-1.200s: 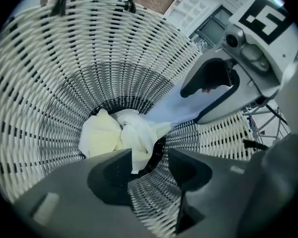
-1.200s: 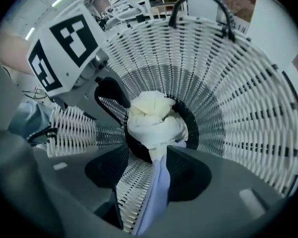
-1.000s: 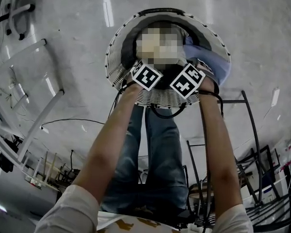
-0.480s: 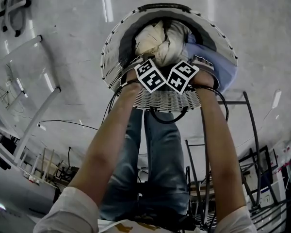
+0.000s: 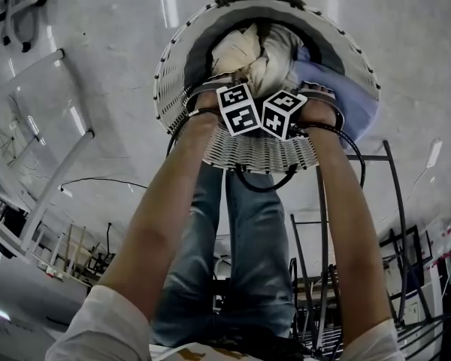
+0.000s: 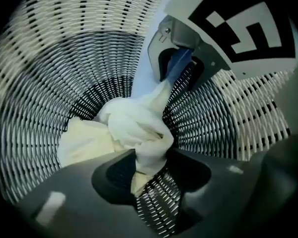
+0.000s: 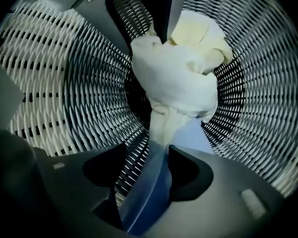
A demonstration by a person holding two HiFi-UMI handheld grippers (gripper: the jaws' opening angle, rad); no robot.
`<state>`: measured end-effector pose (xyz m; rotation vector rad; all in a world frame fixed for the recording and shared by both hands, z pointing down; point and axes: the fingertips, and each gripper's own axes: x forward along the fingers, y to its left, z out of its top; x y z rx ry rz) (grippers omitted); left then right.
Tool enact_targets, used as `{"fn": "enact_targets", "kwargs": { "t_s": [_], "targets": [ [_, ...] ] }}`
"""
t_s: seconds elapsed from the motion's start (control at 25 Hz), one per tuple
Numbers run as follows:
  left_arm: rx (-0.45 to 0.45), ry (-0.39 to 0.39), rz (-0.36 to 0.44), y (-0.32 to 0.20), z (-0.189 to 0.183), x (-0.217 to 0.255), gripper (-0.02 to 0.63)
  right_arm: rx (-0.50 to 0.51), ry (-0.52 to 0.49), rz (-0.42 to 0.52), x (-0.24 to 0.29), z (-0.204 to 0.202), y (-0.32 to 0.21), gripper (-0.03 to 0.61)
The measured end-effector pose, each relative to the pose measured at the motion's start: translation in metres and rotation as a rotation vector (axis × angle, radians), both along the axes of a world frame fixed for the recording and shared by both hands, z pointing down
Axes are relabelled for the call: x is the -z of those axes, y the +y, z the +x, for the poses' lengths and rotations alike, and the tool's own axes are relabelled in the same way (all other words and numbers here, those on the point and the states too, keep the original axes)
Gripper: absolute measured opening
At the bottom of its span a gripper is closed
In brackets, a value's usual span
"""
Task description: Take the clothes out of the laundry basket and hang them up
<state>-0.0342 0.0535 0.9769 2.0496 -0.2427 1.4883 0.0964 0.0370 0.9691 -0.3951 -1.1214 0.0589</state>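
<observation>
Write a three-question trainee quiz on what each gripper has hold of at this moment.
1. True or false: the left gripper has its jaws shut on the cream cloth.
2. The right gripper is shut on: A a hanger, B the blue cloth, C nothing.
3. Fill in: both cloths are inside the white woven ____.

Key: 1 true. 2 B. 3 laundry basket.

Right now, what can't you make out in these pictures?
Head view: the jaws, hidden behind the marker cubes.
Gripper views: the bottom of the basket, largely under the cream cloth.
Any view: whether the blue cloth is the same garment; too twisted.
Head view: the metal rack, cut by the edge.
</observation>
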Motion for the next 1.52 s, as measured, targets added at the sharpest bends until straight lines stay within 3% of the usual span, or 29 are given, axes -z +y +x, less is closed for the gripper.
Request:
{"fn": "enact_targets", "kwargs": {
  "t_s": [0.12,0.24,0.28,0.32,0.76,0.92,1.16,1.52],
  "targets": [
    [-0.064,-0.007,0.011,0.001,-0.001,-0.004,0.188,-0.002,0.031,0.003,-0.002,0.005,-0.001,0.275],
    [-0.097,-0.01,0.028,0.0,-0.004,-0.006,0.071,-0.025,0.051,0.012,-0.004,0.007,-0.004,0.244],
    [-0.102,-0.009,0.034,0.0,-0.004,-0.005,0.035,-0.026,0.052,0.031,-0.005,0.007,-0.008,0.119],
    [-0.104,-0.008,0.036,0.0,-0.005,-0.005,0.031,-0.027,0.051,0.05,-0.006,0.008,-0.01,0.037],
    [0.027,0.004,0.02,-0.01,-0.009,0.012,0.023,-0.17,-0.041,0.141,0.009,-0.006,-0.024,0.034],
    [0.043,0.009,0.021,-0.013,-0.01,0.019,0.023,-0.217,-0.078,0.16,0.015,-0.011,-0.029,0.035],
    [0.069,0.044,-0.001,-0.013,-0.01,0.033,0.023,-0.39,-0.138,0.163,0.034,-0.023,-0.028,0.035],
    [0.101,0.082,-0.013,-0.017,-0.014,0.054,0.023,-0.511,-0.219,0.162,0.054,-0.037,-0.021,0.035]
  ]
}}
